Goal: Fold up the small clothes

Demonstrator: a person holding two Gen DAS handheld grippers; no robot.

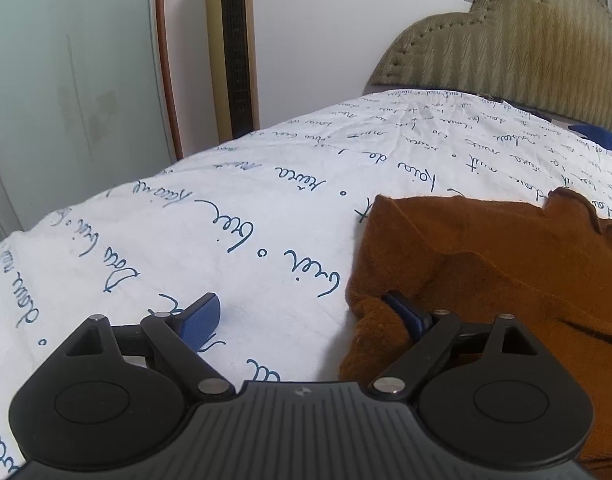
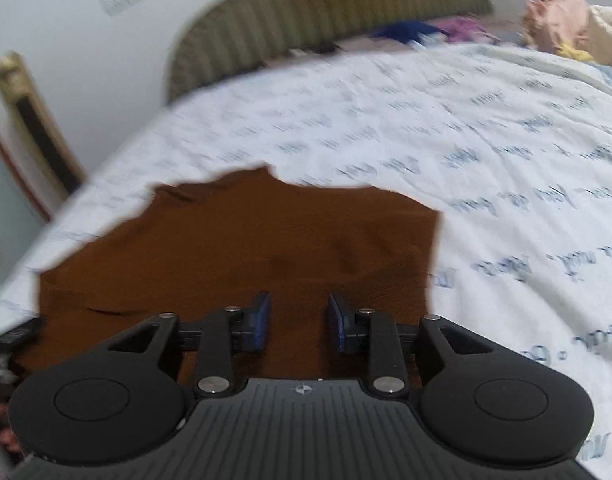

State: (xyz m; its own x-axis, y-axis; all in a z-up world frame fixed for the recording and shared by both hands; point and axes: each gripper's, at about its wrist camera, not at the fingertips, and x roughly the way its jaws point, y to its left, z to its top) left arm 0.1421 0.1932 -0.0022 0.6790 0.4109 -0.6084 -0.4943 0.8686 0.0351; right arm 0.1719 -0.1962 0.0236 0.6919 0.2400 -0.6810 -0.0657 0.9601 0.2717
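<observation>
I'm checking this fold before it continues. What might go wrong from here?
The left gripper is wide open at the brown garment's edge, with one finger against a bunched fold; closing may catch uneven layers. The right gripper, open over the cloth, may pinch the printed sheet beneath. The right view is blurred, so its aim is uncertain.

We see a white bedsheet [image 1: 234, 200] printed with blue handwriting, and we place everything else from it. At its far end stands a padded olive headboard [image 1: 506, 40]. Beyond its left edge rises a gold tower fan [image 1: 232, 48] against the white wall. At its far right corner lies a heap of pink and yellow laundry [image 2: 562, 20], too blurred to sort.
</observation>
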